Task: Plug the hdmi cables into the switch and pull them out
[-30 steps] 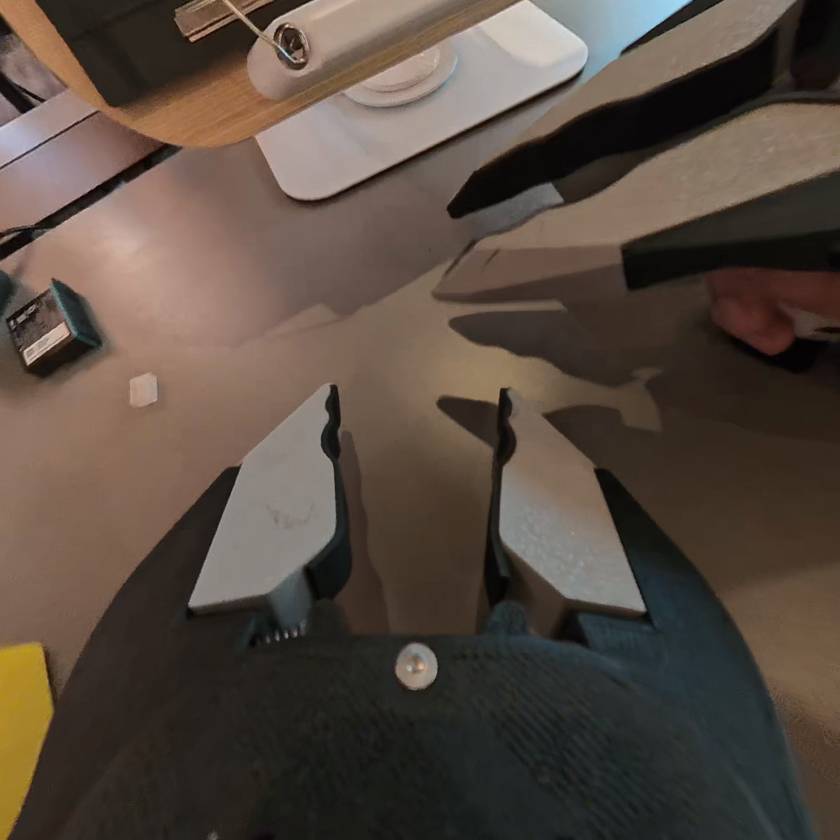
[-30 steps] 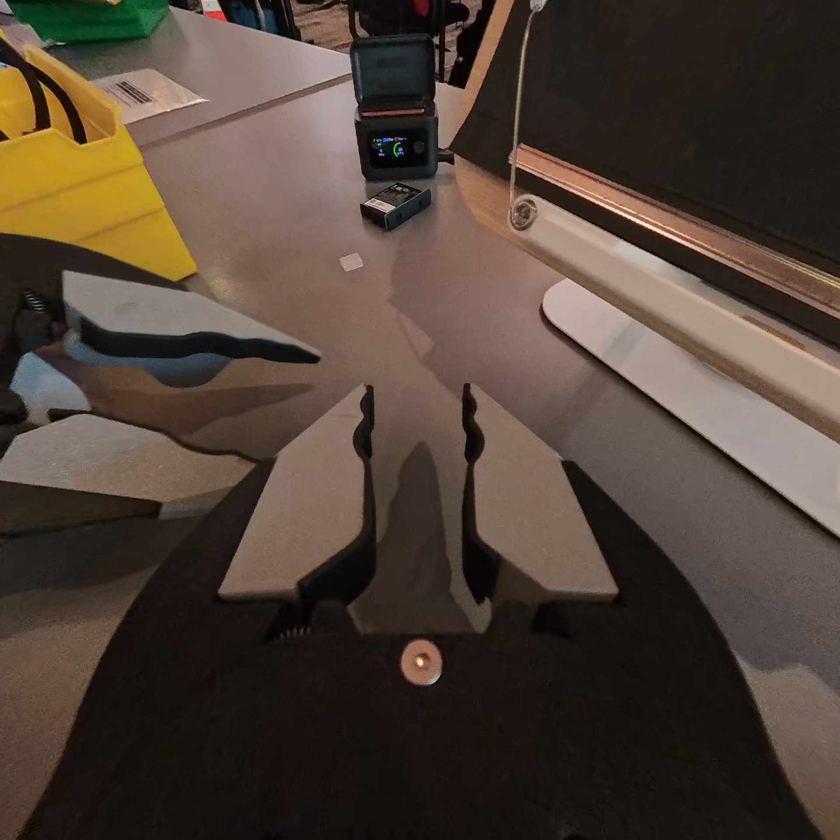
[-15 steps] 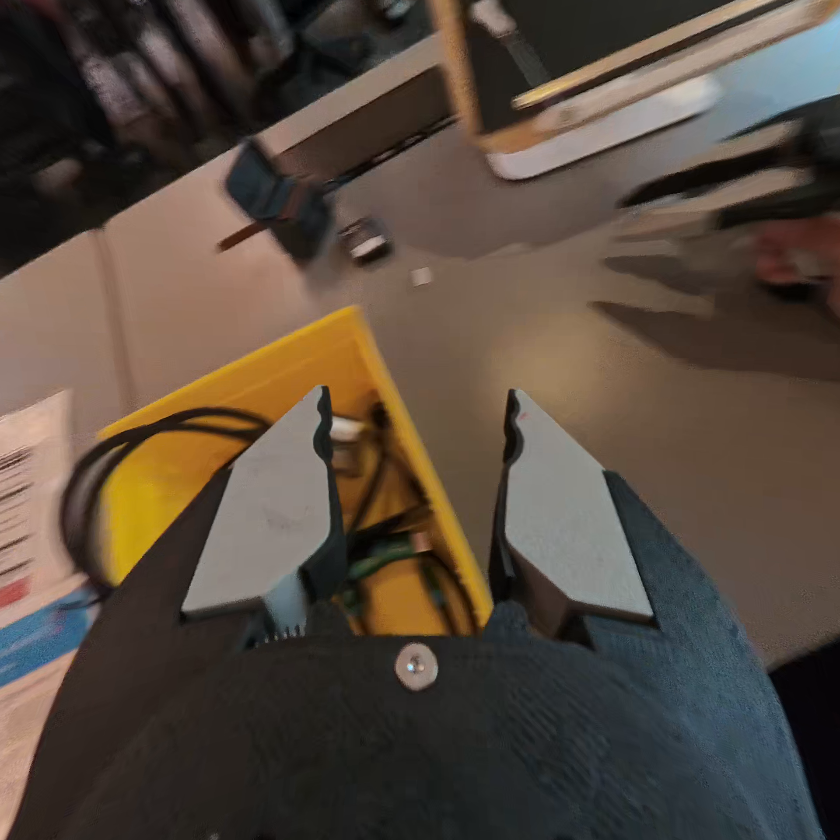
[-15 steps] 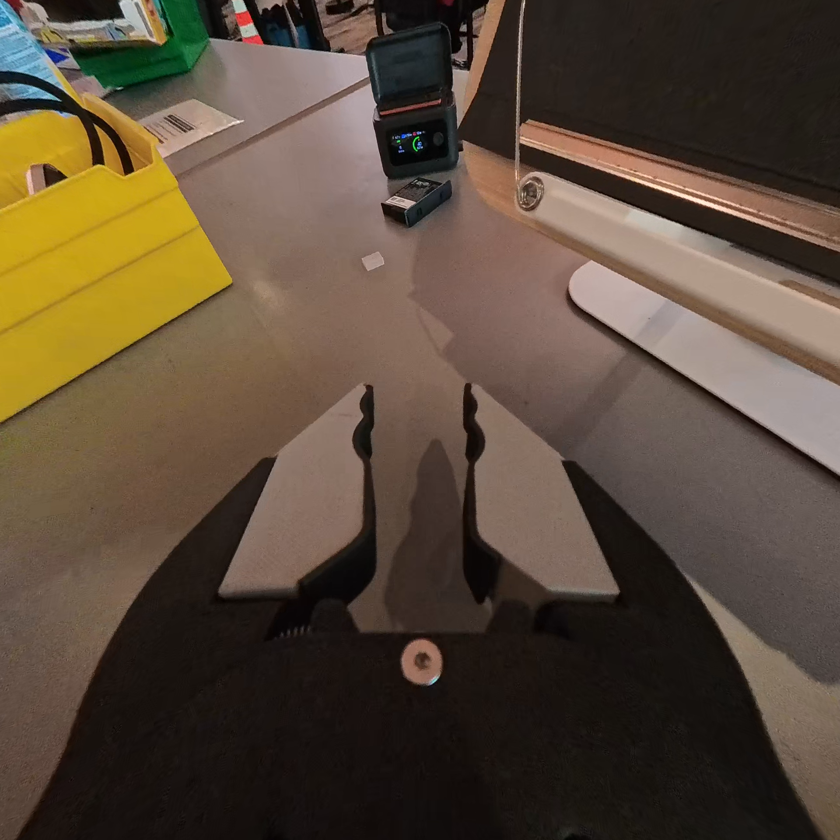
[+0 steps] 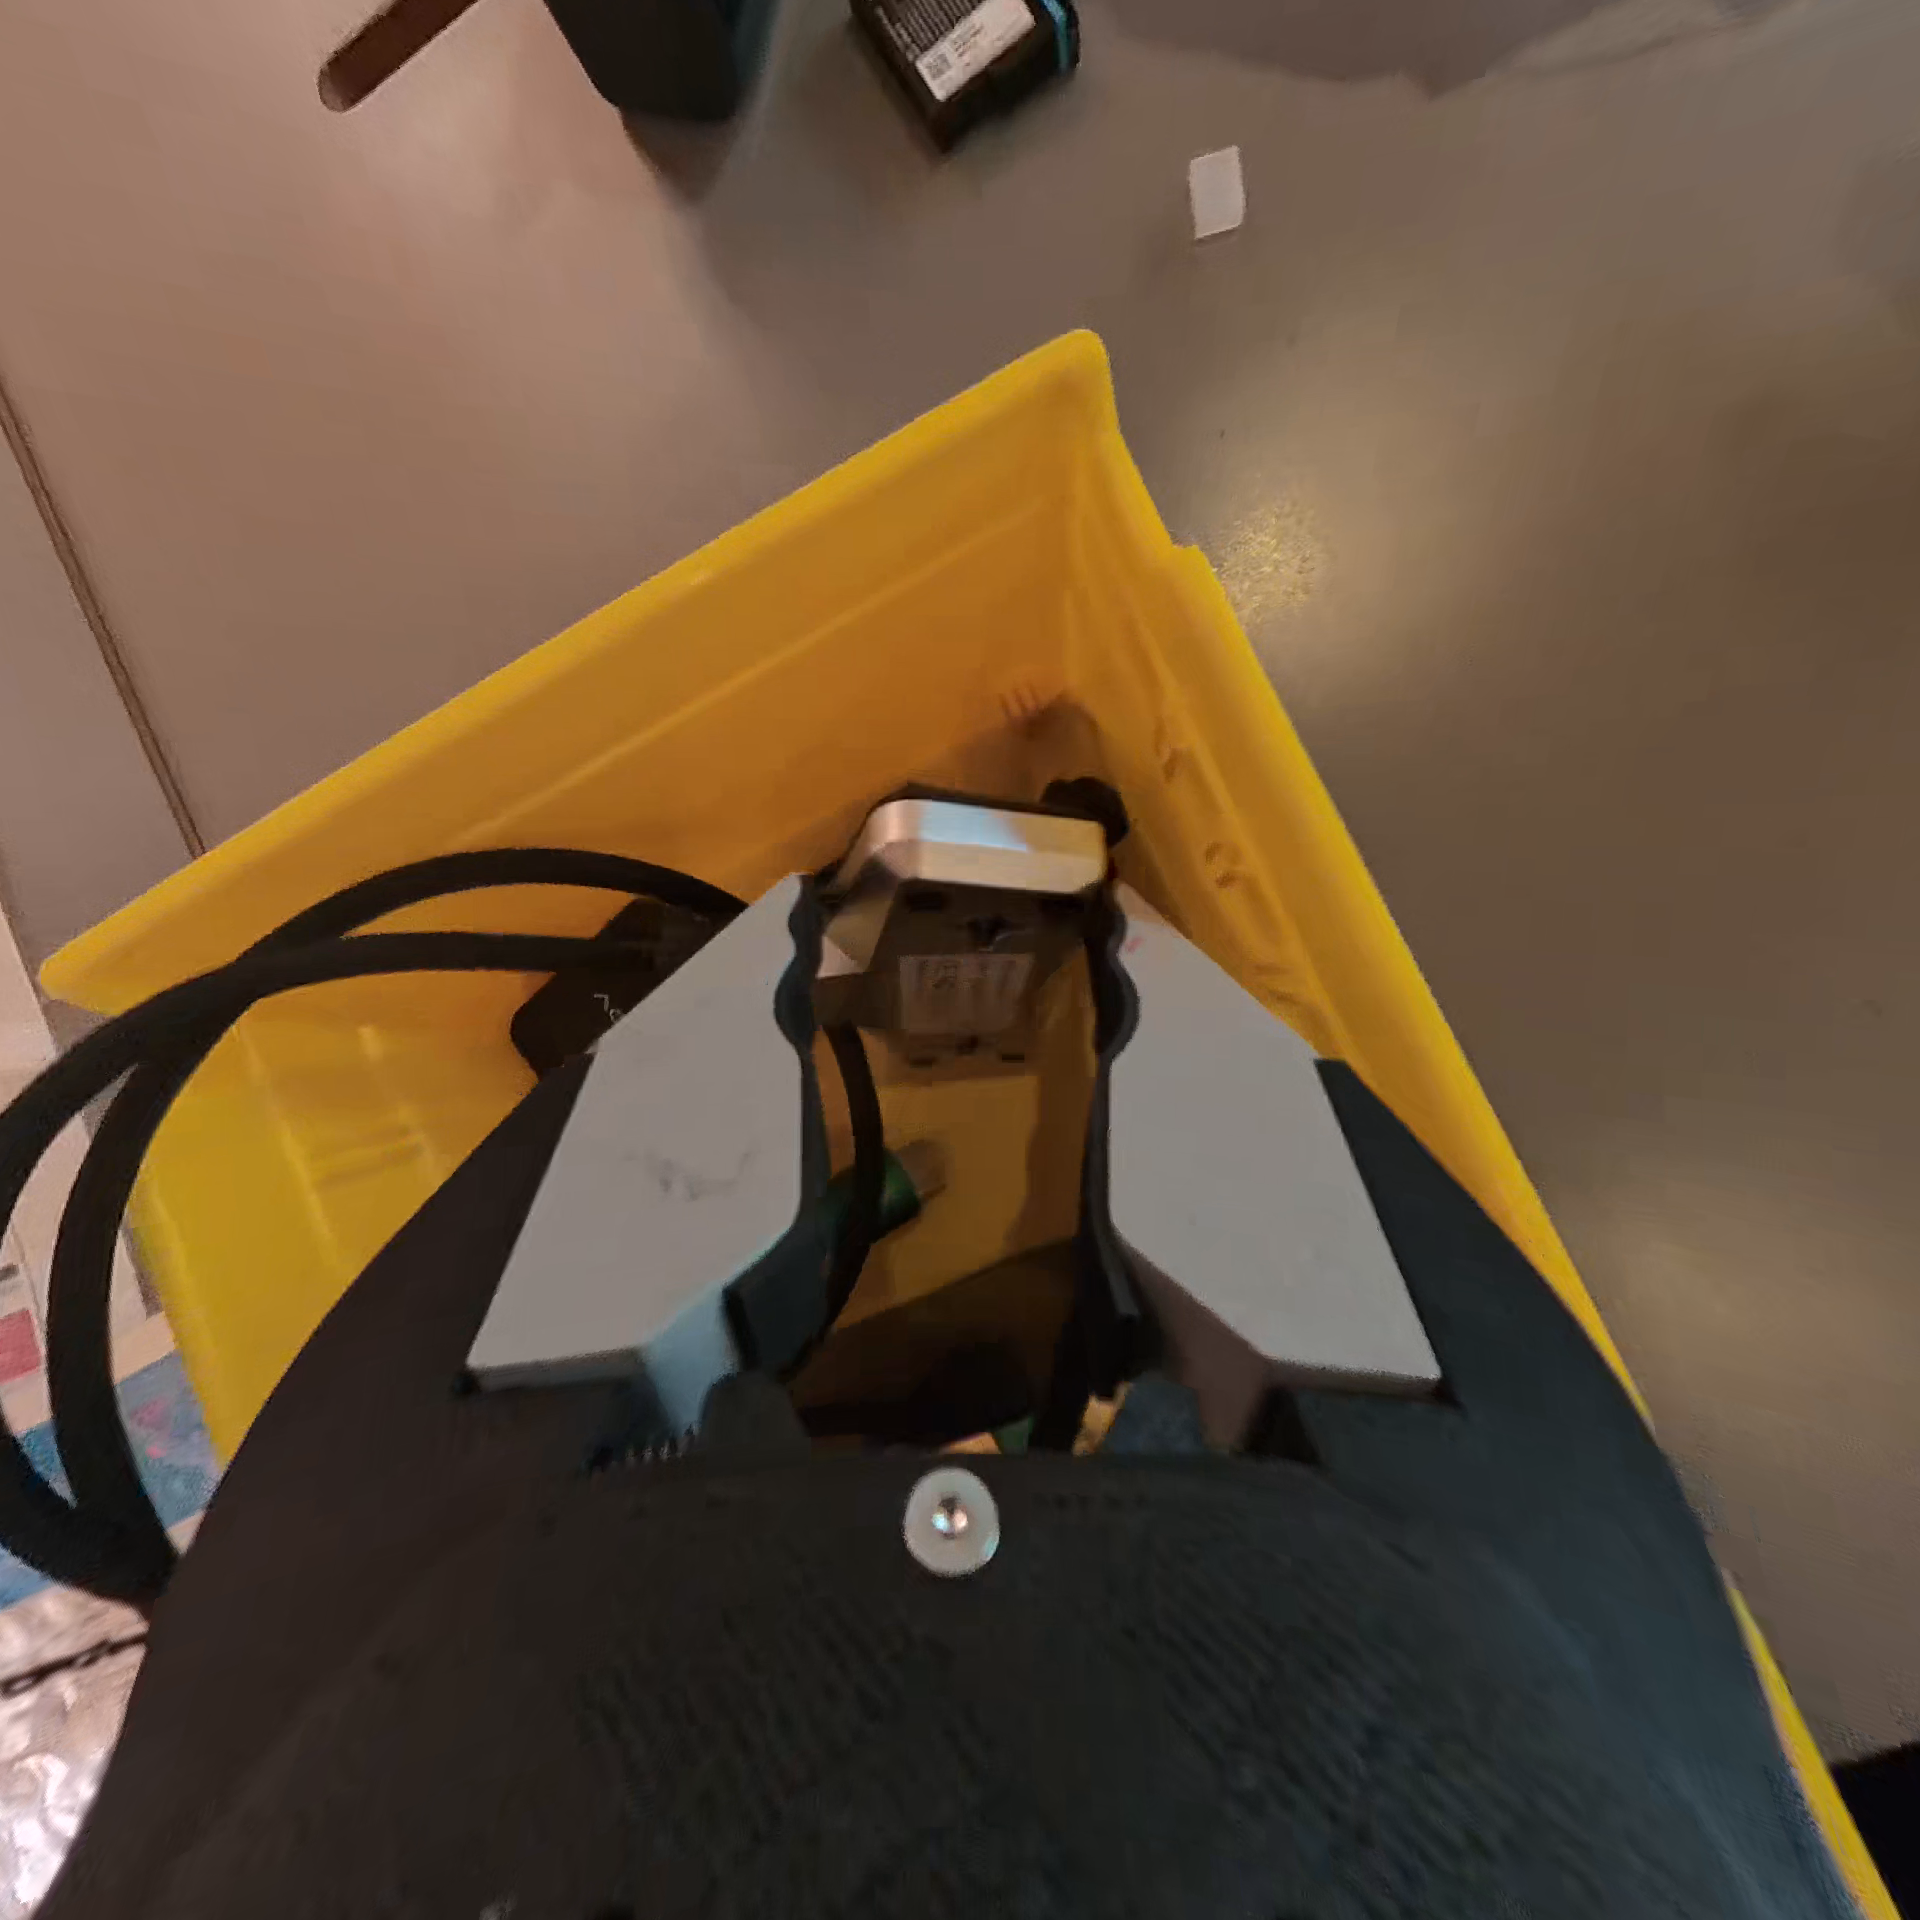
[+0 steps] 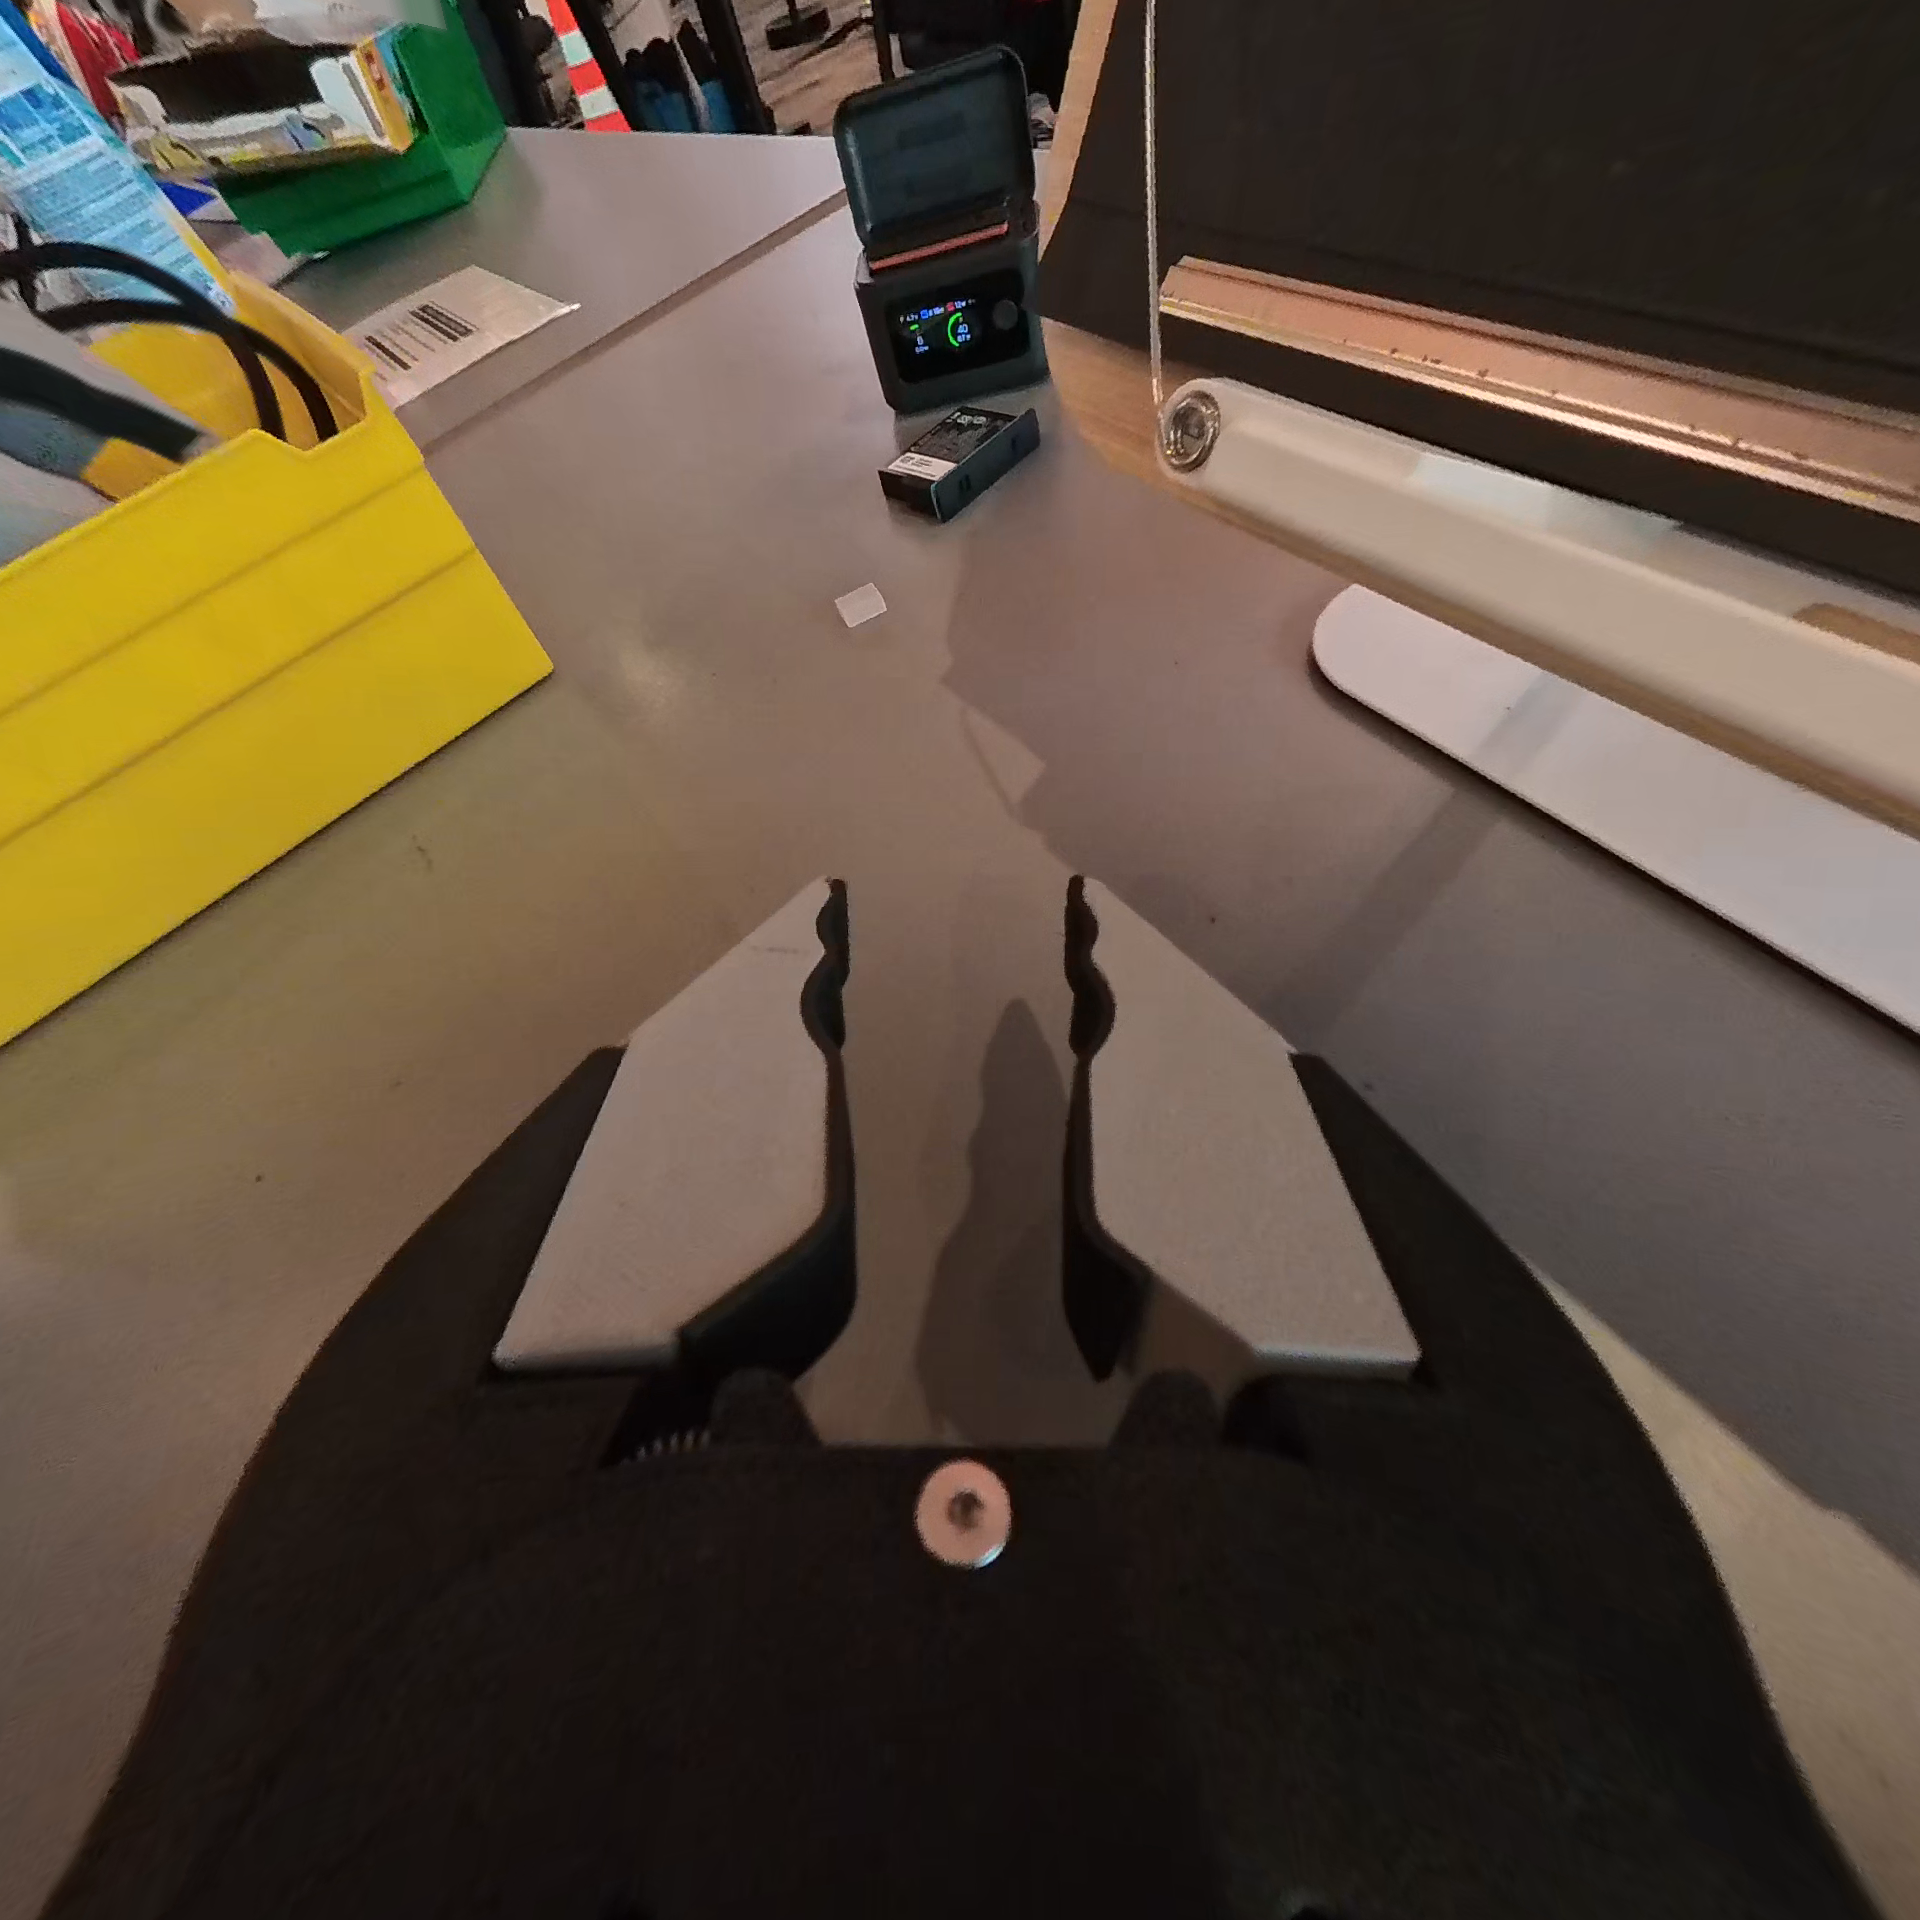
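Observation:
My left gripper (image 5: 951,935) reaches down into a yellow bin (image 5: 727,665). Its jaws stand on both sides of a silver HDMI switch (image 5: 966,862) that leans in the bin's far corner, and the pads touch its two sides. Black cables (image 5: 208,987) loop out over the bin's left rim, and a black plug (image 5: 582,1008) lies beside my left finger. A green-ended cable (image 5: 883,1195) lies lower in the bin. My right gripper (image 6: 956,904) is open and empty, low over the grey table, with the bin (image 6: 239,644) to its left.
A dark case with a lit screen (image 6: 951,312), a black battery (image 6: 961,457) and a small white tag (image 6: 860,605) lie ahead on the table. A monitor's white base (image 6: 1610,748) stands at the right. A green bin (image 6: 395,177) and a paper sheet (image 6: 457,322) sit far left. Tip to tip, the grippers are about 30 centimetres apart. Measured from the fingertips, the black plug (image 5: 582,1008) is 11 centimetres or so from the left gripper and 40 centimetres from the right.
My left gripper swung left from the table in front of the monitor, went down into the yellow bin, and its jaws narrowed onto the switch. My right gripper stayed open and barely moved.

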